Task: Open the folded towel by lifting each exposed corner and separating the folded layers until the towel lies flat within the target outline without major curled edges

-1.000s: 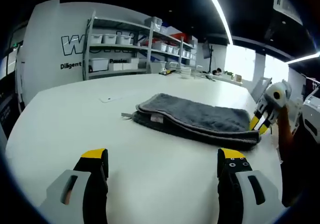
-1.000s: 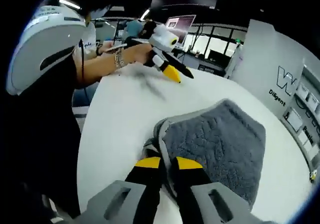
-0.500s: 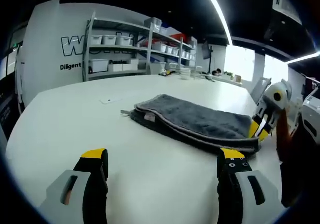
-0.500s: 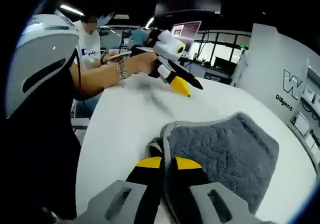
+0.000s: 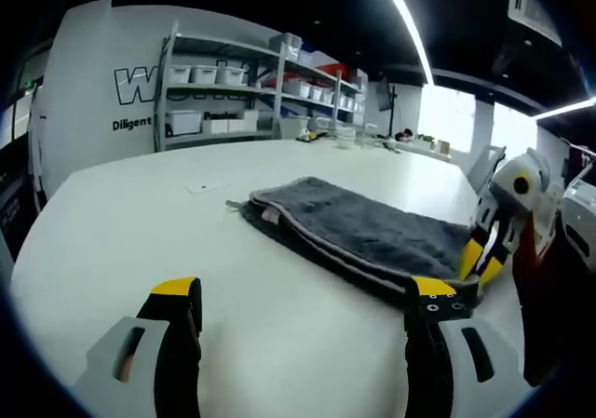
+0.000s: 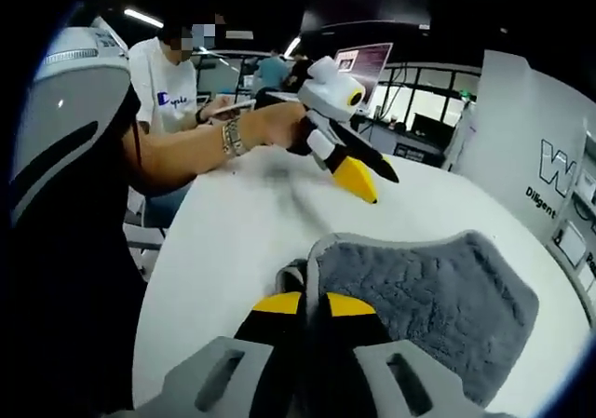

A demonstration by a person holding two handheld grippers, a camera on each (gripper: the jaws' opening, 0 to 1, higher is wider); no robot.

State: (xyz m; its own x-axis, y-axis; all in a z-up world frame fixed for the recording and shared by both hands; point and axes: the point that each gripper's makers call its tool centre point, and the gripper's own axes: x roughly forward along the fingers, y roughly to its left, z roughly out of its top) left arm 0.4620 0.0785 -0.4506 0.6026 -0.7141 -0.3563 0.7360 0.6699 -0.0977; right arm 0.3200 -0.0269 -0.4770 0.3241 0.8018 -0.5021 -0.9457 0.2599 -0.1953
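This is a big bright room with a wide white table [image 5: 186,241], and shelves [image 5: 233,83] full of boxes stand by the far wall.

In the right gripper view, the right gripper [image 6: 303,306] has its two yellow-tipped jaws pressed close together. They pinch the near corner of the gray towel [image 6: 419,297], and that corner looks a little lifted off the table. The towel's pale edge curls up right by the jaws.

In the left gripper view, the left gripper [image 5: 303,302] has its jaws spread wide apart, with nothing between them. It hangs over the bare table, near the towel's front edge but not touching it.

From that side the towel [image 5: 363,227] lies in the middle of the table. You can see two or more layers stacked on each other, so it is folded. A small tag sticks out at its left end. No target outline can be made out on the table.

A person's hand [image 6: 275,125] with a bracelet holds the left gripper up over the table.

The job looks like it has only just begun. One corner is held. The layers must be pulled apart, the other corners lifted, and the towel laid flat and smooth.
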